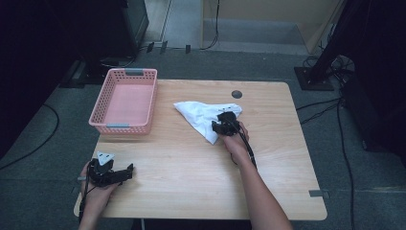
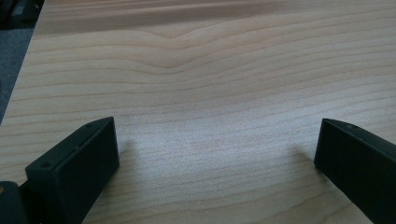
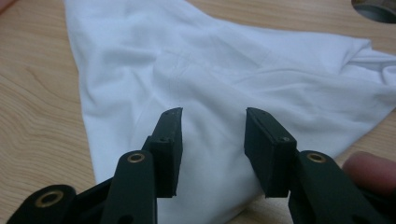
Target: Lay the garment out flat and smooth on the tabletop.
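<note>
Cloth (image 1: 203, 116), white and crumpled, is lying on the wooden surface (image 1: 191, 167) right of its middle, well apart from the pink basket (image 1: 125, 99) sitting at the far left corner. The right hand-held gripper (image 1: 221, 125) is hovering over the cloth's near edge, its jaws parted around a fold (image 3: 212, 140) without pinching it. The left hand-held gripper (image 1: 125, 171) is resting low at the near left edge, jaws spread wide over bare wood (image 2: 215, 130).

no text, label, brand, number or sign can be read anywhere: the white cloth (image 1: 203, 117), the pink basket (image 1: 125, 100) and the wooden surface (image 1: 191, 163) are all unmarked.
</note>
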Demonstrator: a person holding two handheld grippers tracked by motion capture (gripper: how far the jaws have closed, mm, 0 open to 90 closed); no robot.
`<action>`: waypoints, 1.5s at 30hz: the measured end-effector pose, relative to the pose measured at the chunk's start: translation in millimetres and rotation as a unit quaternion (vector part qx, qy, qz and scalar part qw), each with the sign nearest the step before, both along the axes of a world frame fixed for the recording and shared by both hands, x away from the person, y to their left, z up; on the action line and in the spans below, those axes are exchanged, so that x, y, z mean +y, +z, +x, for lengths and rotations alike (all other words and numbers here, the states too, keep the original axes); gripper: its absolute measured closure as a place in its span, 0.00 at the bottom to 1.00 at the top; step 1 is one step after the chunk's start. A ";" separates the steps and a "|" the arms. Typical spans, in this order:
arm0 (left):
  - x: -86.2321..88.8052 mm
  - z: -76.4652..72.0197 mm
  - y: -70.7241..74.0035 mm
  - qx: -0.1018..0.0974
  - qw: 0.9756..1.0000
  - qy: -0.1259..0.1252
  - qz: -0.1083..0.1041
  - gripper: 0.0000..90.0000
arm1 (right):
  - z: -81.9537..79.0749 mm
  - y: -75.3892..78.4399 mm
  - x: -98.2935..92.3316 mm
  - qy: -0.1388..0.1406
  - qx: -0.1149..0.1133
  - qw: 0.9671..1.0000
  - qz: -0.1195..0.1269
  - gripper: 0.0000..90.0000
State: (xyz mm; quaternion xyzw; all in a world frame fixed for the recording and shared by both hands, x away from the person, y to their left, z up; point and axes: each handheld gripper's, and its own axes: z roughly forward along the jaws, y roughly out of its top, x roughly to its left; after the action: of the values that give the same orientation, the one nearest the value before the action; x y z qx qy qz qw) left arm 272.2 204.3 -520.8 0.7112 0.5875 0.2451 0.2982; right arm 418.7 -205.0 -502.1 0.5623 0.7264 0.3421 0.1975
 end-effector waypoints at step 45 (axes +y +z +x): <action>-70.3 17.2 30.5 -0.063 0.992 -0.060 -0.086 0.00 | -61.5 -18.3 -4.6 0.017 -0.048 0.999 -0.014 0.68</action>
State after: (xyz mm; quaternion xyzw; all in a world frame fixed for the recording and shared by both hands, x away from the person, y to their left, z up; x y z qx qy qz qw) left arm 289.4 134.0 -490.4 0.7000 0.5425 0.2194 0.4093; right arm 357.3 -209.7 -520.4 0.5302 0.7302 0.3621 0.2337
